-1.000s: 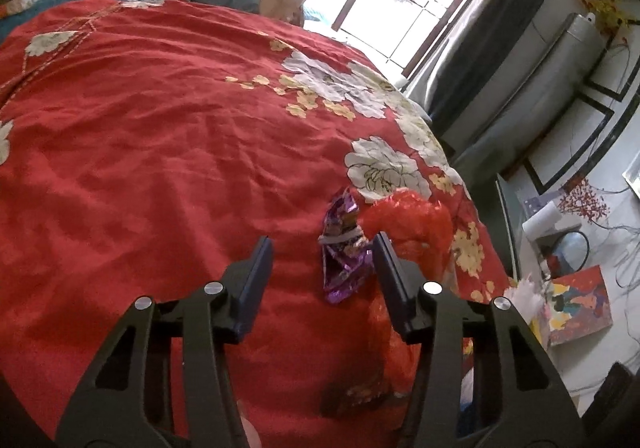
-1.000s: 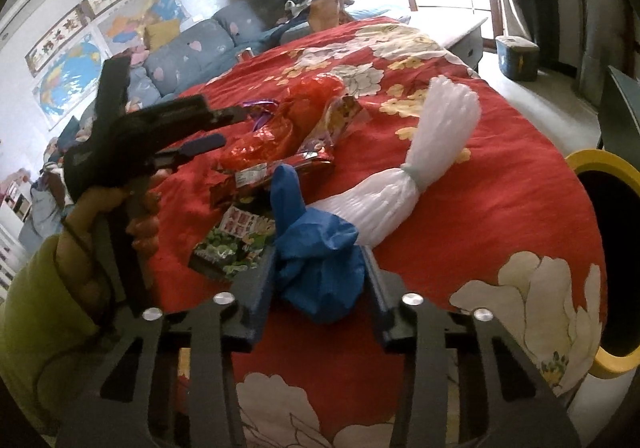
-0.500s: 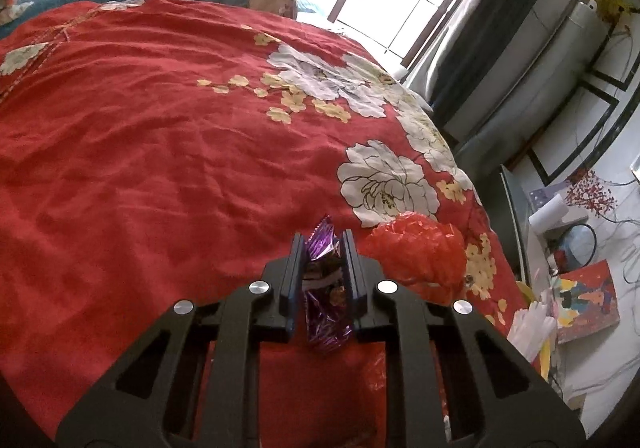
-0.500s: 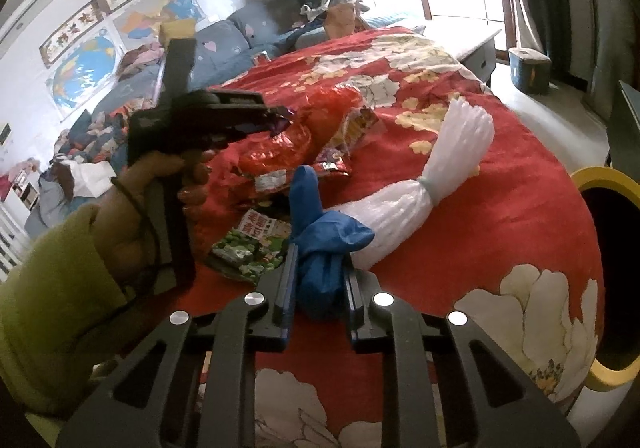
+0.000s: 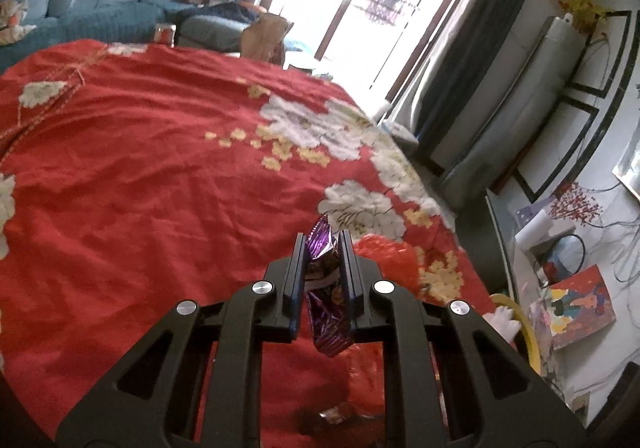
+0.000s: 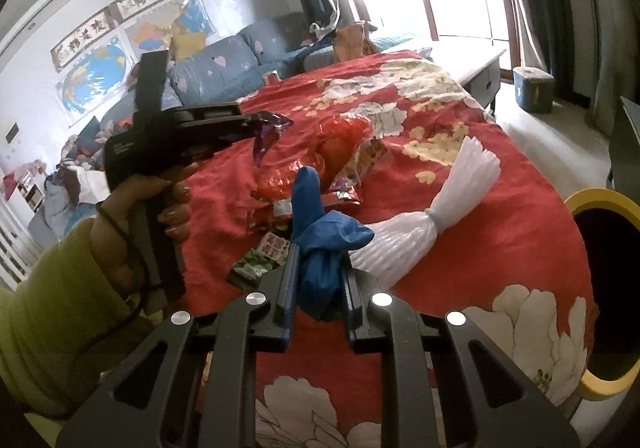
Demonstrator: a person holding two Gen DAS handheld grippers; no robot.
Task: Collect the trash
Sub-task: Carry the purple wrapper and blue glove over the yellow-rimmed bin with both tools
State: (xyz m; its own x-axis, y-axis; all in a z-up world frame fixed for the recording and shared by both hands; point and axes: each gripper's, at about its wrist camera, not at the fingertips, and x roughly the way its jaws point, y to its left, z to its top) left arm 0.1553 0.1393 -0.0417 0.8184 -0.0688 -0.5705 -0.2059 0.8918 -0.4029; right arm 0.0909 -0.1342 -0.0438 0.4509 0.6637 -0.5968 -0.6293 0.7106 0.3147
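The purple foil wrapper [image 5: 326,300] is pinched between the jaws of the left gripper [image 5: 323,244], which are closed to a narrow gap on it; its crinkled ends stick out above and below the fingers, clear of the cloth. From the right wrist view the same wrapper [image 6: 269,132] hangs at the tip of the left gripper [image 6: 256,124], at about 10 o'clock from the remaining litter. The blue glove [image 6: 320,244] is clamped in the right gripper [image 6: 318,256], jaws nearly closed on its bunched middle, one finger of it standing upright.

On the red floral cloth [image 6: 500,232] covering the counter lie the red plastic bag [image 6: 340,140], snack packets [image 6: 344,188], a green packet [image 6: 260,256] and a white foam net sleeve [image 6: 420,224] tied at its waist. The yellow-rimmed bin [image 6: 600,204] stands off the counter edge at 3 o'clock.

Judgement: both items appear secured and ready for carrying to the bin. Grip pressure should be held steady, since foil and thin rubber may slip; each piece should be released only once fully over the opening, one gripper at a time.

Writing: the green packet bears a red-and-white label, not legible. Wall scrolls [image 6: 116,24] carry large characters, too blurred to read. A world map [image 6: 96,76] hangs below them.
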